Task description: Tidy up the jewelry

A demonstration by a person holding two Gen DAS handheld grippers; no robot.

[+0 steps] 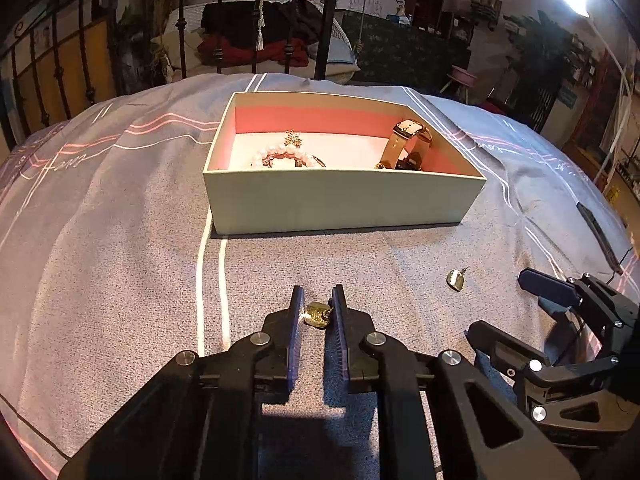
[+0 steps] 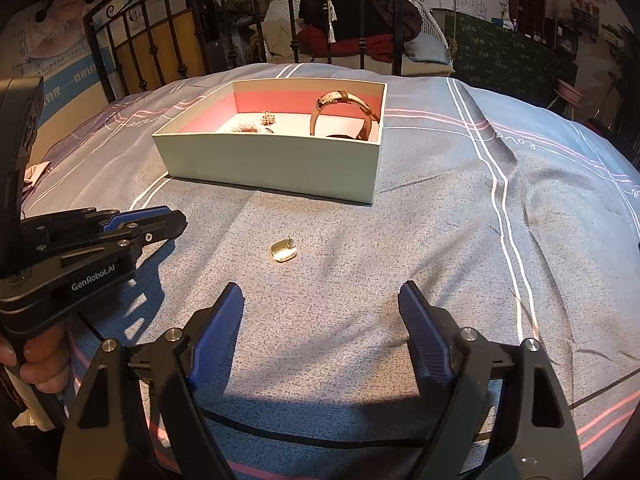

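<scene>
A small gold earring (image 1: 317, 314) sits on the grey bedspread between the blue pads of my left gripper (image 1: 318, 306), which is shut on it. A second gold earring (image 1: 455, 280) (image 2: 283, 251) lies loose on the cloth, just ahead of my right gripper (image 2: 322, 292), whose fingers stand wide open with nothing between them. Farther back stands the open pale box (image 1: 340, 204) (image 2: 272, 168) with a pink lining. Inside it are a pearl bracelet (image 1: 280, 154), a gold brooch (image 1: 294, 138) and a beige-strapped watch (image 1: 408, 140) (image 2: 344, 108).
The bedspread (image 2: 420, 240) is wrinkled and carries white and pink stripes. A flat black object (image 1: 598, 232) lies near its right edge. Black iron bed rails (image 2: 296, 20) rise behind the box. A hand (image 2: 40, 364) grips the left gripper's handle.
</scene>
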